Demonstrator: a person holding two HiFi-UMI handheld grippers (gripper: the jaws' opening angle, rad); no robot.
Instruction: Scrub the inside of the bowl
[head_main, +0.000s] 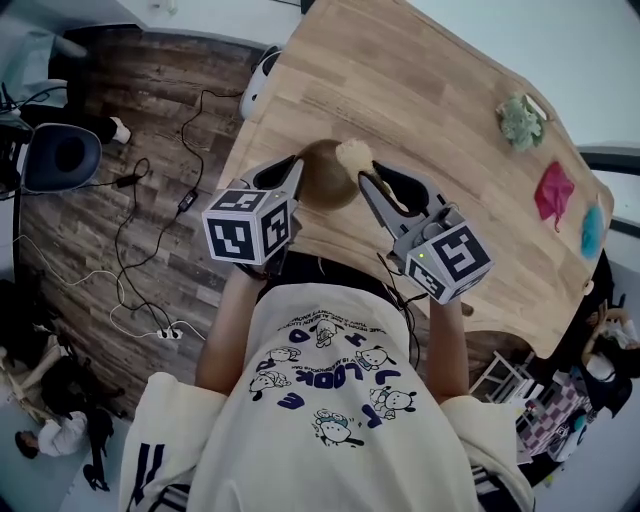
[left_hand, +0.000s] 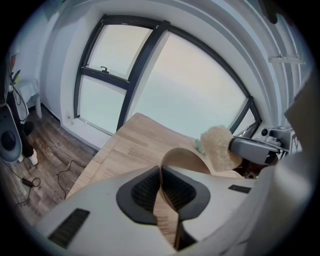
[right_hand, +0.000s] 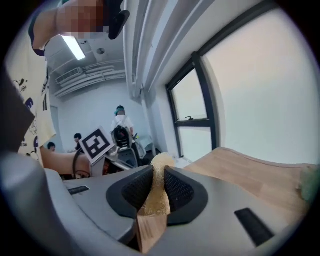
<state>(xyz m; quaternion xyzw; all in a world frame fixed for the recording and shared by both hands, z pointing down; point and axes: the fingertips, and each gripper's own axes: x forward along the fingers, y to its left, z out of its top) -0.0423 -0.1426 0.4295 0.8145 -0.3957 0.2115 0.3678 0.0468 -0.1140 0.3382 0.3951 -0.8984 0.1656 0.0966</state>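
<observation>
A brown wooden bowl (head_main: 323, 176) is held tilted over the near edge of the table. My left gripper (head_main: 291, 176) is shut on the bowl's thin rim (left_hand: 161, 176), which runs up between the black pads. My right gripper (head_main: 377, 186) is shut on a cream fibrous scrubber (right_hand: 158, 186). The scrubber's fluffy head (head_main: 352, 154) rests at the bowl's far edge (left_hand: 218, 148). In the right gripper view the bowl is hidden behind the scrubber, and the left gripper's marker cube (right_hand: 96, 143) shows beyond it.
The light wooden table (head_main: 400, 70) carries a green cloth (head_main: 520, 120), a pink cloth (head_main: 553, 192) and a blue one (head_main: 592, 230) along its right side. Cables and a power strip (head_main: 165, 330) lie on the wood floor at left, near a dark chair (head_main: 60, 155).
</observation>
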